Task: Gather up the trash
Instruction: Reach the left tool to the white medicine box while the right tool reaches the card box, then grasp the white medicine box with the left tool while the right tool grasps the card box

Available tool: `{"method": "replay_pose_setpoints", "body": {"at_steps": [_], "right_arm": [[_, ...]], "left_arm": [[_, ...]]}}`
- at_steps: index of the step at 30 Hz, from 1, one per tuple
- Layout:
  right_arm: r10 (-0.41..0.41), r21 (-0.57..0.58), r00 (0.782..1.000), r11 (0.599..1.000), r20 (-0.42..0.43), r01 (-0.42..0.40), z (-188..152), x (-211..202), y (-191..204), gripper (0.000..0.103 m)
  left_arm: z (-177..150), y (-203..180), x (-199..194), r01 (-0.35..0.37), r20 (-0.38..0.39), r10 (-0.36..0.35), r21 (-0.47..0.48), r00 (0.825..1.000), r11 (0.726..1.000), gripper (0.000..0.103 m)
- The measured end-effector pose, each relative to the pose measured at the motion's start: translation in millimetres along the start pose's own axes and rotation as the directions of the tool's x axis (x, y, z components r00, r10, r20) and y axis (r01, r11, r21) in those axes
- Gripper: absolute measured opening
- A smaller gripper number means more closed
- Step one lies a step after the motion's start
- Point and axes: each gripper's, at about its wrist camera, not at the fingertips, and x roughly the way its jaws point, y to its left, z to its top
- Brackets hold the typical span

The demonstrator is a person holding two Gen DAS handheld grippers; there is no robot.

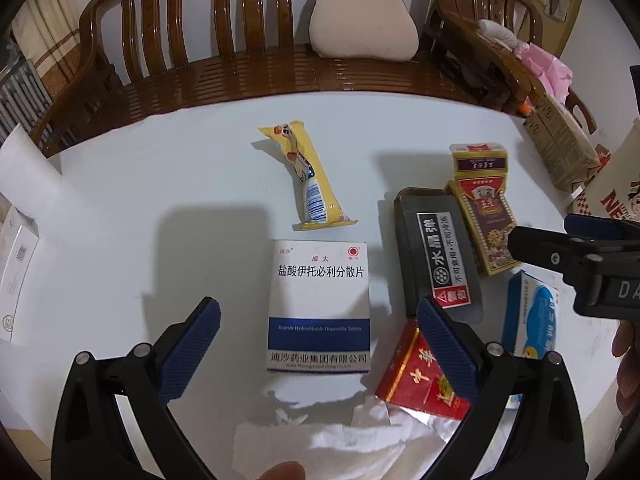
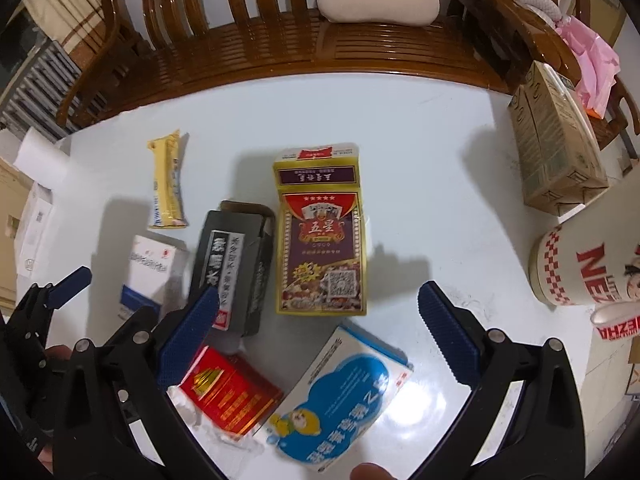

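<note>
Trash lay mid-frame on the white table (image 1: 120,200): medicine box (image 1: 319,306) reading "Itopride Hydrochloride Dispersible Tablets"; card pack (image 2: 321,240) marked "五星"; left gripper (image 1: 318,322) and right gripper (image 2: 318,312) gaped wide, empty; "NEZHA" cup (image 2: 576,272) at right edge.

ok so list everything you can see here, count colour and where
flat medicine box: 1, white and blue, table centre-left
snack wrapper: 1, yellow, behind it
open carton: 1, black, centre
playing-card box: 1, gold and purple, right of the black one
cigarette pack: 1, red, near edge
cartoon box: 1, blue and white, beside the red pack
tissue: crumpled, white, near edge
paper cup: 1, cream and red, far right
cardboard box: 1, brown, back right
bench: 1, brown wood, behind table
cushion: 1, beige, on bench
left gripper: open
right gripper: open
</note>
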Motion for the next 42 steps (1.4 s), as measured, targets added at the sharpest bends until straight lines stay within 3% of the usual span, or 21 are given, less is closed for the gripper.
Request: {"method": "replay_pose_setpoints", "body": {"at_steps": [7, 15, 21, 23, 26, 27, 28, 35, 42], "right_arm": [[-0.027, 0.002, 0.999, 1.000, -0.035, 0.027, 3, 19, -2, 0.098], [-0.052, 0.005, 0.996, 0.999, -0.074, 0.052, 6, 41, -8, 0.098], [-0.047, 0.004, 0.993, 0.999, -0.104, 0.048, 11, 61, -3, 0.093], [-0.061, -0.008, 0.993, 0.998, -0.097, 0.060, 13, 63, 0, 0.091], [-0.099, -0.032, 0.992, 0.995, -0.084, 0.096, 17, 66, 6, 0.082], [-0.113, -0.036, 0.991, 0.993, -0.077, 0.110, 17, 66, 7, 0.074], [-0.112, -0.040, 0.992, 0.993, -0.062, 0.110, 18, 64, 9, 0.059], [-0.111, -0.031, 0.992, 0.994, -0.052, 0.109, 22, 62, 12, 0.058], [-0.104, -0.023, 0.994, 0.994, -0.015, 0.104, 22, 47, 12, 0.057]], "left_arm": [[6, 0, 19, 0.046, -0.056, -0.047, -0.023, 0.997, 0.999, 0.095], [8, 2, 39, 0.030, -0.108, -0.034, -0.036, 0.994, 0.999, 0.082], [8, 5, 43, 0.007, -0.102, -0.010, -0.027, 0.995, 1.000, 0.074], [9, 8, 43, -0.005, -0.097, 0.002, -0.023, 0.995, 1.000, 0.066], [10, 11, 43, -0.022, -0.088, 0.020, -0.022, 0.996, 1.000, 0.060], [10, 11, 43, -0.020, -0.086, 0.018, -0.022, 0.996, 1.000, 0.060], [9, 12, 42, -0.021, -0.084, 0.019, -0.019, 0.996, 1.000, 0.060], [10, 15, 39, 0.036, -0.078, -0.039, -0.045, 0.996, 0.998, 0.059], [9, 14, 26, 0.035, -0.050, -0.037, -0.038, 0.998, 0.999, 0.059]]}}
